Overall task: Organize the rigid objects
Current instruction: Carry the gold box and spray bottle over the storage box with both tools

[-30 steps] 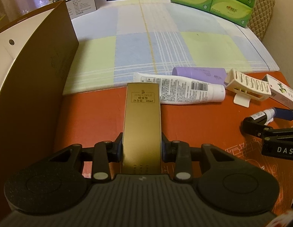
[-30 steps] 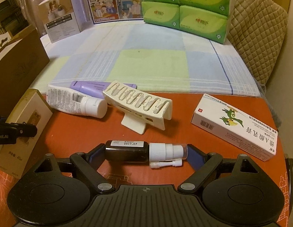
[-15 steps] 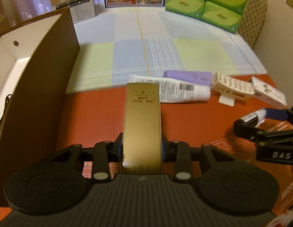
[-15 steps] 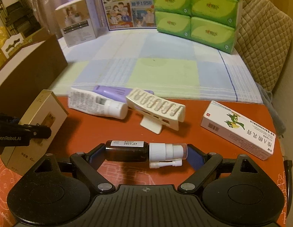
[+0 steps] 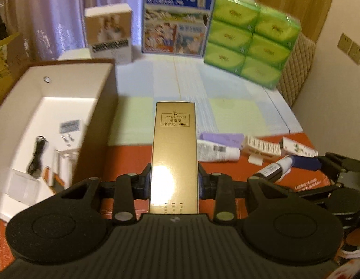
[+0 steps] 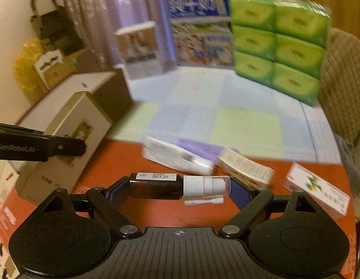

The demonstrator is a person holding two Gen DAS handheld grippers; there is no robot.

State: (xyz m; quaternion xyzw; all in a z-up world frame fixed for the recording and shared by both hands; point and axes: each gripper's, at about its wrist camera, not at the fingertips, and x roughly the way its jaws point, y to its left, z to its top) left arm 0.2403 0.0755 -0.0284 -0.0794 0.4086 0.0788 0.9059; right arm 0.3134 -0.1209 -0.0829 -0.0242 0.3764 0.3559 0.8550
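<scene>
My left gripper (image 5: pixel 174 181) is shut on a tall gold carton (image 5: pixel 174 148) and holds it raised above the red table, to the right of an open brown storage box (image 5: pixel 52 116). The carton also shows in the right wrist view (image 6: pixel 70 139). My right gripper (image 6: pixel 180 189) is shut on a dark spray bottle with a white cap (image 6: pixel 175 183), held crosswise and lifted off the table; the bottle also shows in the left wrist view (image 5: pixel 277 166). A white tube (image 5: pixel 217 150), a purple tube (image 5: pixel 221 137), a cream rack (image 5: pixel 261 147) and a white medicine box (image 6: pixel 317 190) lie on the table.
The storage box holds a black cable (image 5: pixel 37 154) and small white items. Behind the table lies a checked mat (image 5: pixel 226 107) with stacked green tissue packs (image 5: pixel 252 41), a picture carton (image 5: pixel 177 32) and a small box (image 5: pixel 108 32). A padded chair (image 6: pixel 342 81) stands at right.
Both grippers have risen with their objects; the table items sit lower and farther in view. The inside of the storage box has come into the left view.
</scene>
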